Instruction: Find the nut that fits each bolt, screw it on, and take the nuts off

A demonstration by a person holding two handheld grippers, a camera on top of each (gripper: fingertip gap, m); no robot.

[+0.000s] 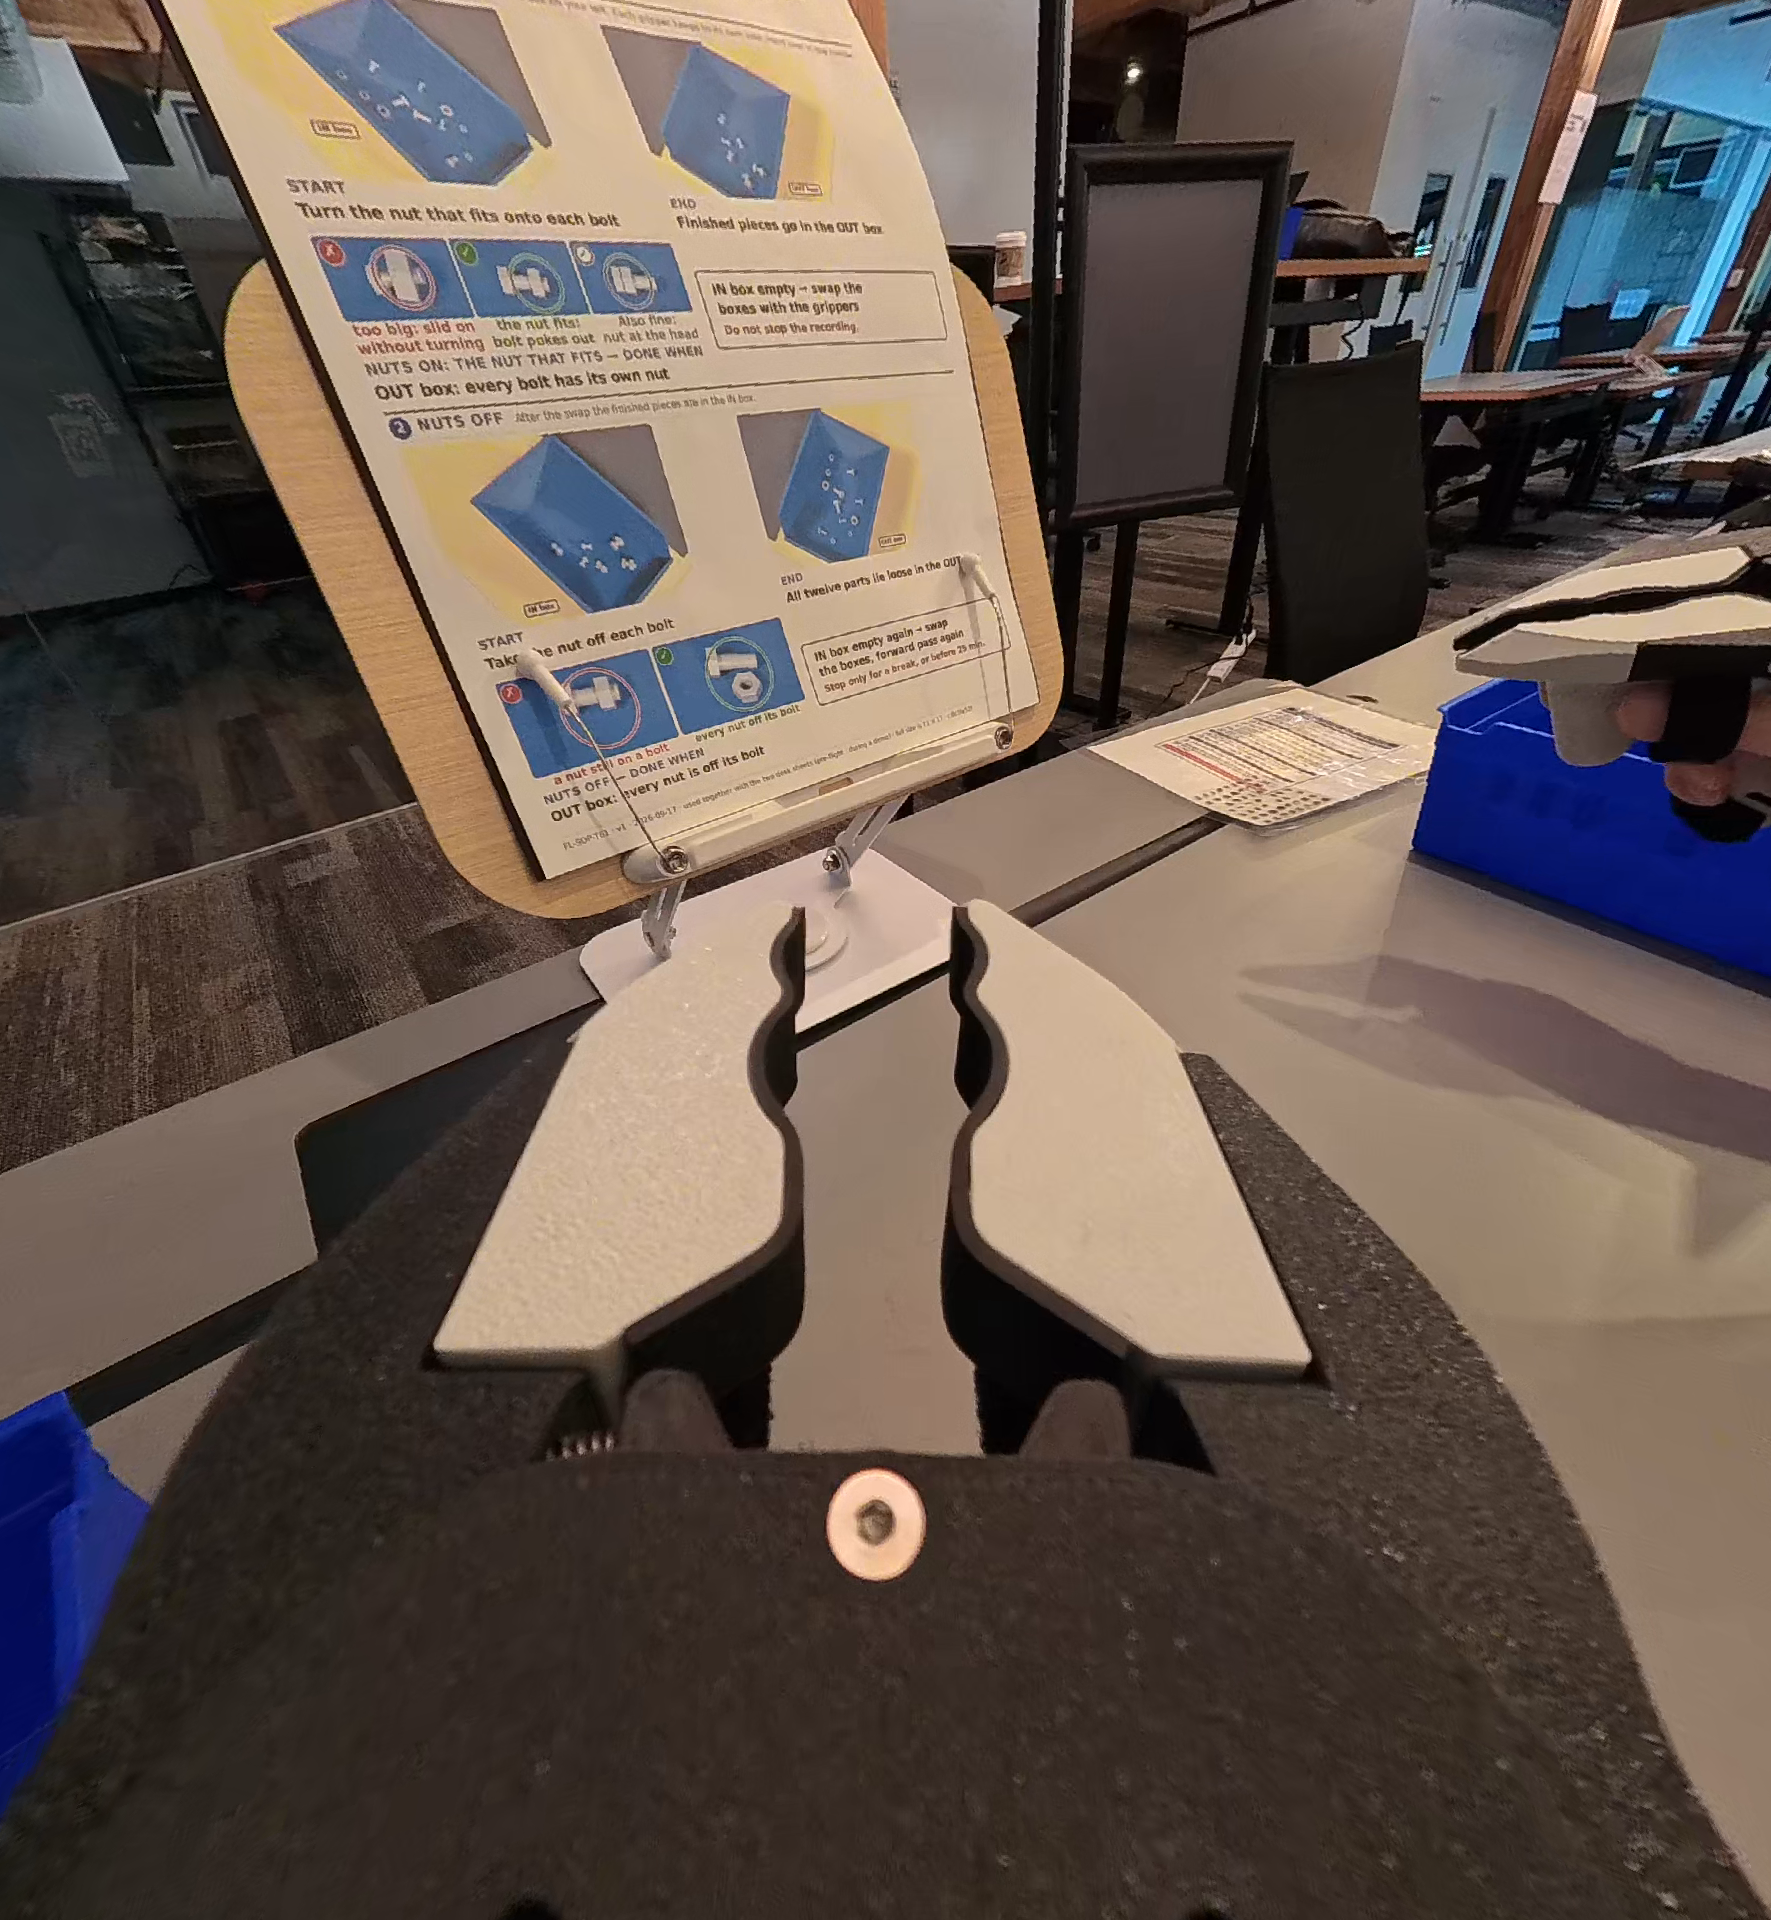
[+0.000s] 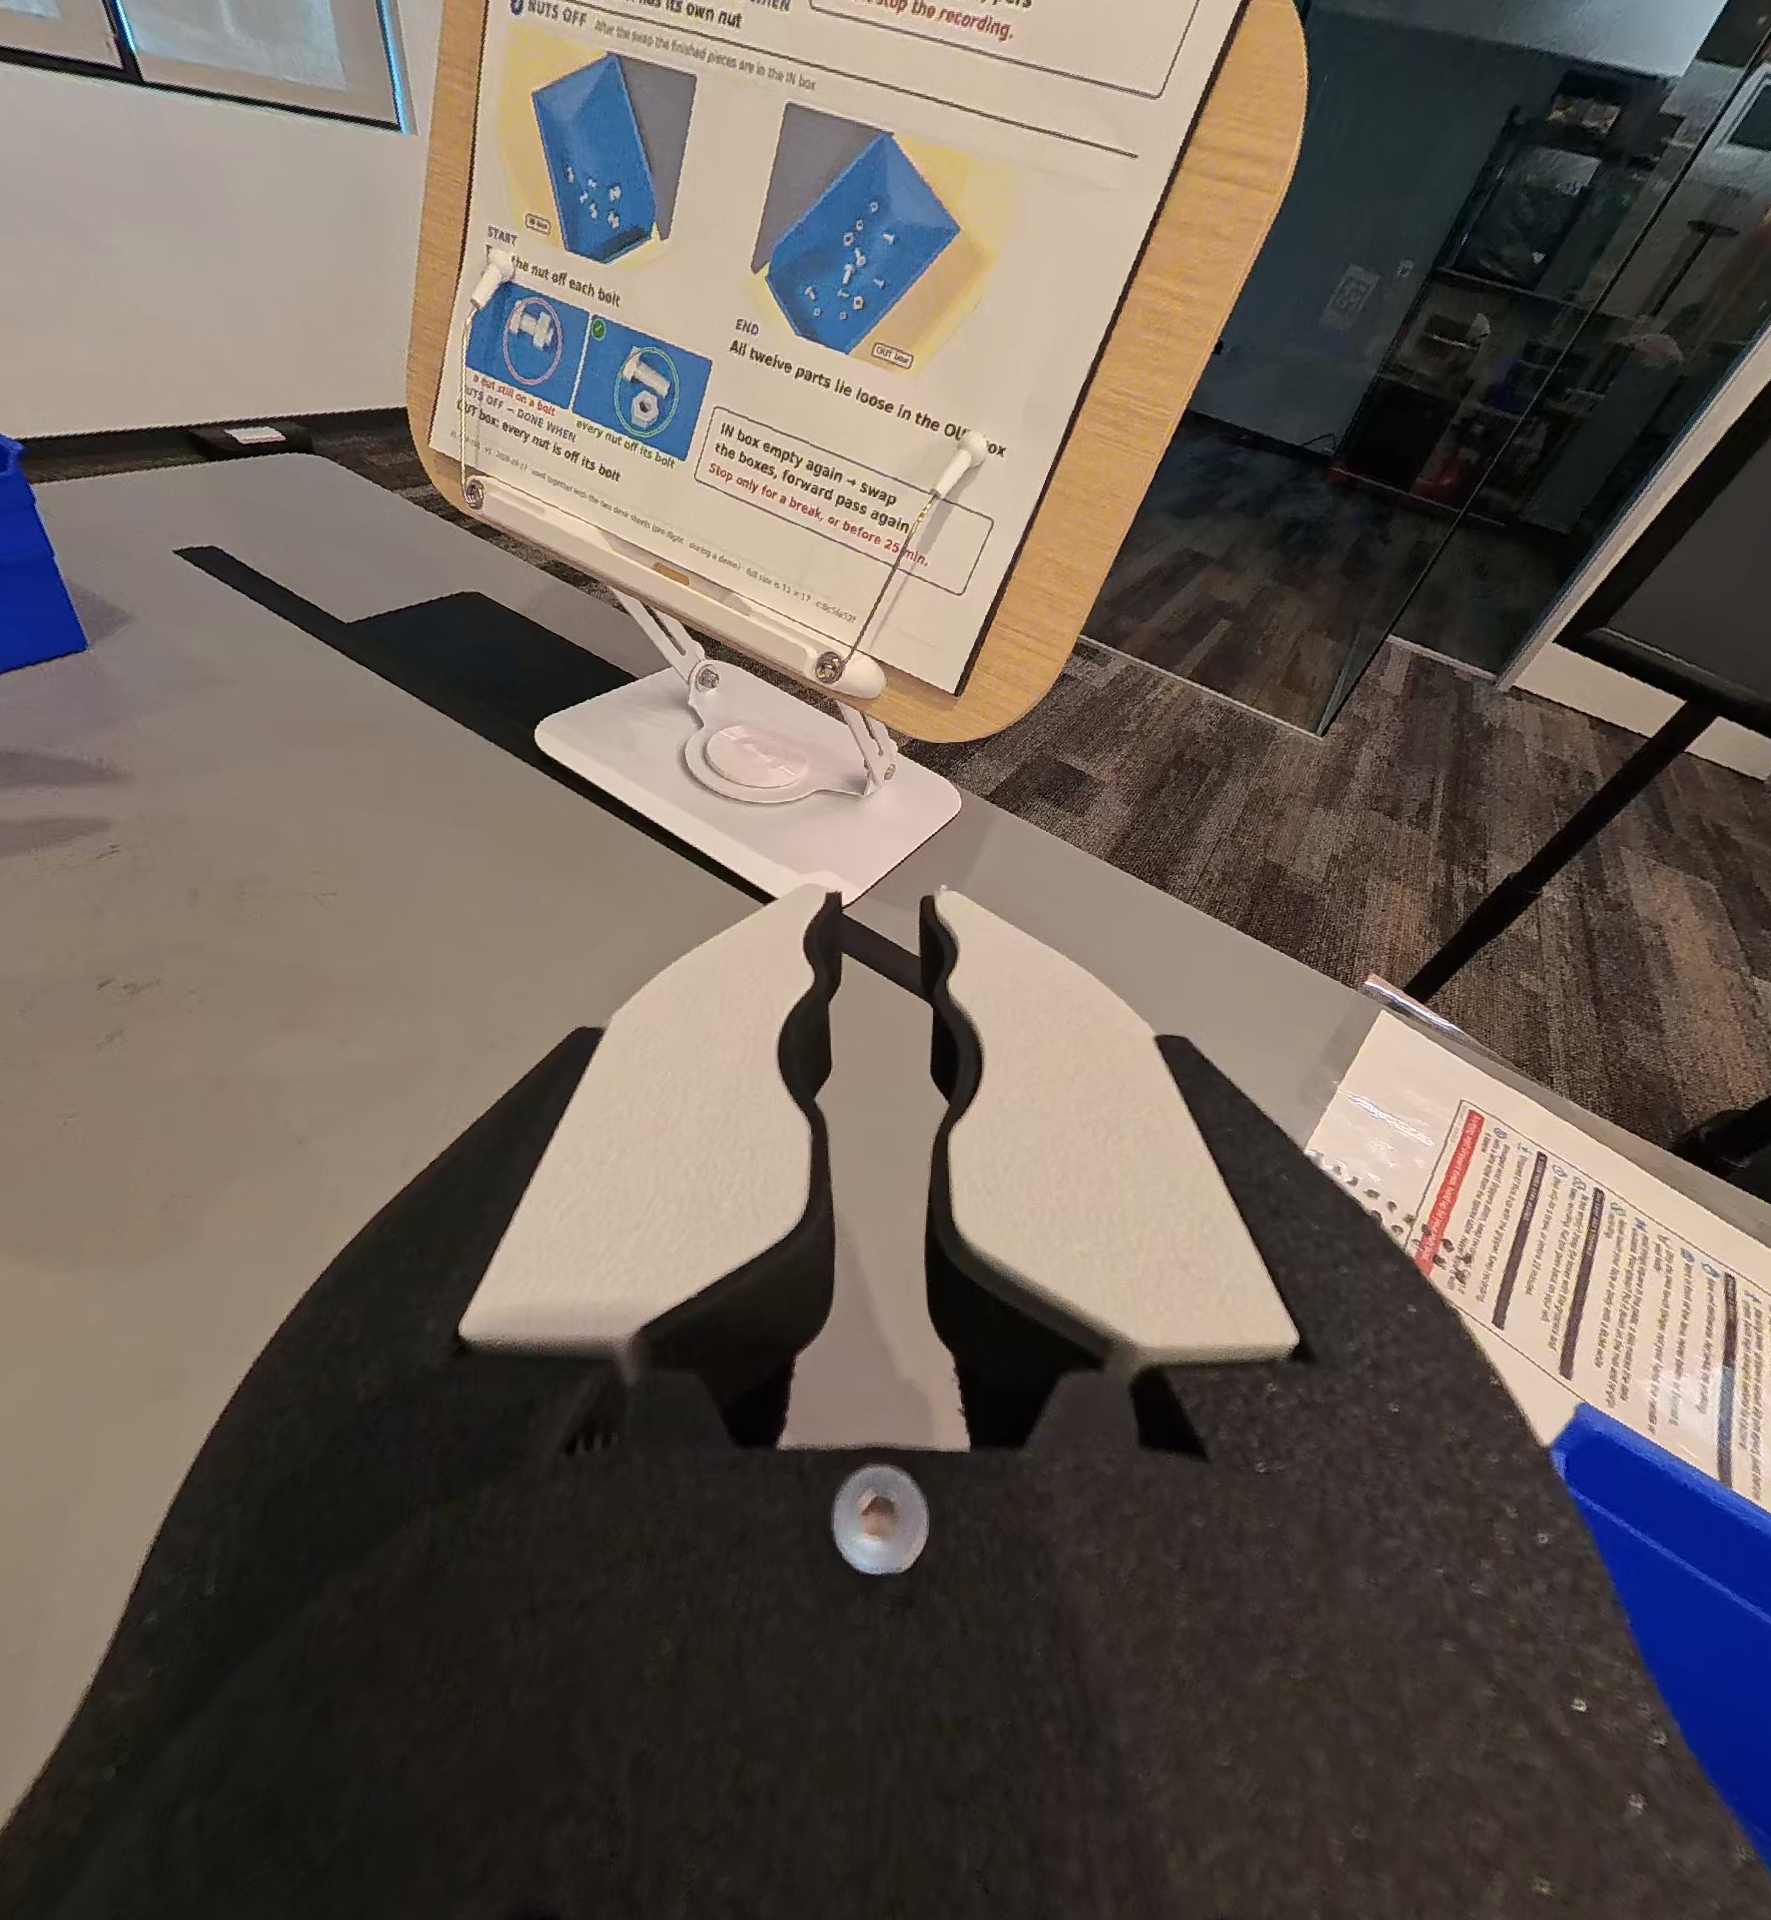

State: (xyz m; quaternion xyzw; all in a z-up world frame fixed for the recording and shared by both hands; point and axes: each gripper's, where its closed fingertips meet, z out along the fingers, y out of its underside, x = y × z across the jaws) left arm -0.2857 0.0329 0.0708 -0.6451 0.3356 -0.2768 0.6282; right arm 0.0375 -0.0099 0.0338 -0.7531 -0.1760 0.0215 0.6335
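Both the left gripper (image 1: 876,925) and the right gripper (image 2: 879,904) hover over the grey counter (image 1: 1380,1195), jaws parted and empty. No bolts or nuts show; presumably they lie inside the blue bins (image 1: 1608,862), unseen. A blind reach risks knocking the instruction stand (image 2: 746,769).

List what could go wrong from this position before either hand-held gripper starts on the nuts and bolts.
1. The left hand-held gripper points at the white base of the instruction stand; pushing forward could knock the stand off the table's far edge.
2. The right hand-held gripper hangs near that far edge too, beside a laminated sheet it could sweep off.
3. Both are open and empty, aimed away from the blue bins; no nuts or bolts are visible, so any reach starts blind.
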